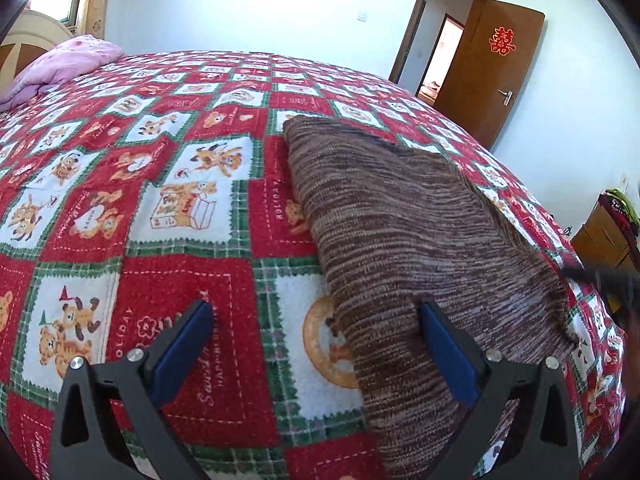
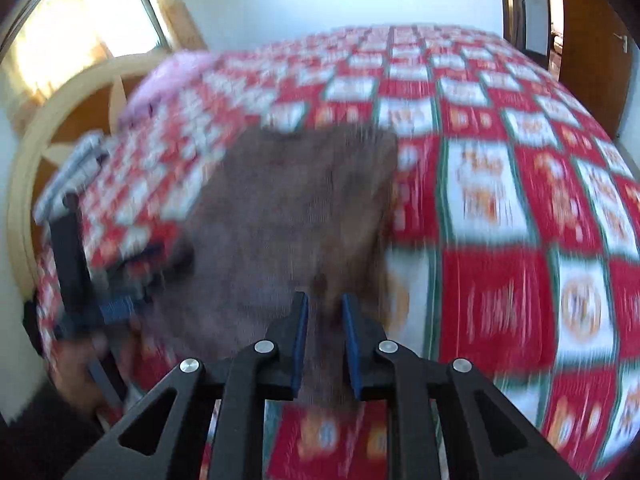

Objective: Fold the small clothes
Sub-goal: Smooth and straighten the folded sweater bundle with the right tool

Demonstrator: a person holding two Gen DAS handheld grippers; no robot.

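A brown knitted garment (image 1: 404,220) lies folded on the red patchwork bedspread (image 1: 160,200). My left gripper (image 1: 316,316) is wide open just above the bed. Its right finger (image 1: 444,340) hovers over the garment's near-left edge and its left finger (image 1: 188,336) is over bare bedspread. Nothing is pinched. The right wrist view is blurred by motion. There my right gripper (image 2: 324,300) is shut on a fold of the brown garment (image 2: 288,208) at its near edge. The left gripper (image 2: 116,308) shows at that view's left side. A dark blur at the garment's right corner is the right gripper (image 1: 600,276).
A pink pillow (image 1: 68,64) and a curved headboard (image 2: 80,120) stand at the head of the bed. An open wooden door (image 1: 492,72) is at the far right. A wooden cabinet (image 1: 604,236) stands close to the bed's right edge. A hand (image 2: 76,380) shows at lower left.
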